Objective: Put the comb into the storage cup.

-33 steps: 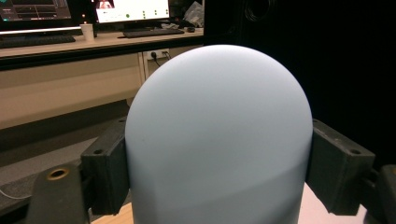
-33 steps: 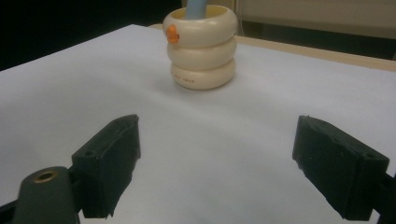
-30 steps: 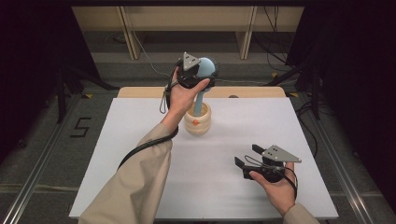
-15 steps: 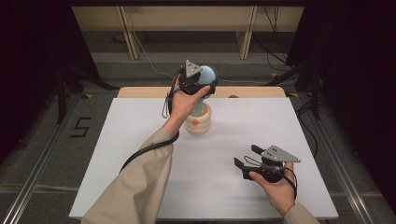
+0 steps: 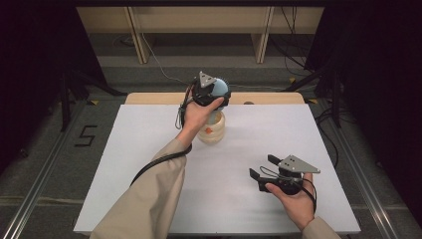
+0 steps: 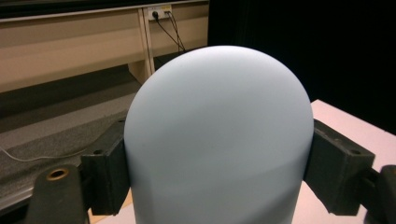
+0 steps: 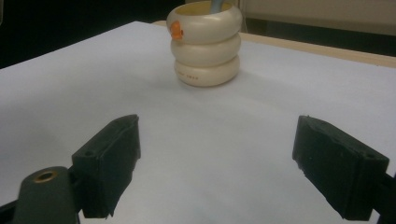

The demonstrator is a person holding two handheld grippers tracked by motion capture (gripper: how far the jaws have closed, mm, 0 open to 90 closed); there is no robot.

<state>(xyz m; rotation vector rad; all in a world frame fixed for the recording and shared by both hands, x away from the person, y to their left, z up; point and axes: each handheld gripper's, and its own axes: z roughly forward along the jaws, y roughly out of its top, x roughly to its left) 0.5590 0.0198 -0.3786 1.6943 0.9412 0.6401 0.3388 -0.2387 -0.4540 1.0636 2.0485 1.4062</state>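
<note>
A light-blue piece with a domed top (image 5: 222, 87) (image 6: 217, 116) stands upright in a cream ribbed holder (image 5: 212, 131) (image 7: 207, 44) at the far middle of the white table (image 5: 144, 149). My left gripper (image 5: 215, 94) (image 6: 217, 168) is shut on the dome, one pad (image 6: 109, 168) pressed against each side. The thin lower end of the blue piece (image 7: 217, 4) reaches into the holder's mouth. An orange mark sits on the holder's upper ring. My right gripper (image 5: 262, 167) (image 7: 217, 163) rests low at the front right, open, with bare table between its jaws, which point toward the holder.
A wooden strip (image 5: 268, 97) runs along the table's far edge. Beyond it stand a wooden bench (image 5: 199, 20) and cables on the grey floor. A number 5 (image 5: 86, 135) is marked on the floor at the left. Dark stands flank both sides.
My left hand has come down with the blue piece, sinking it deeper into the cream holder. The right gripper has stayed where it was.
</note>
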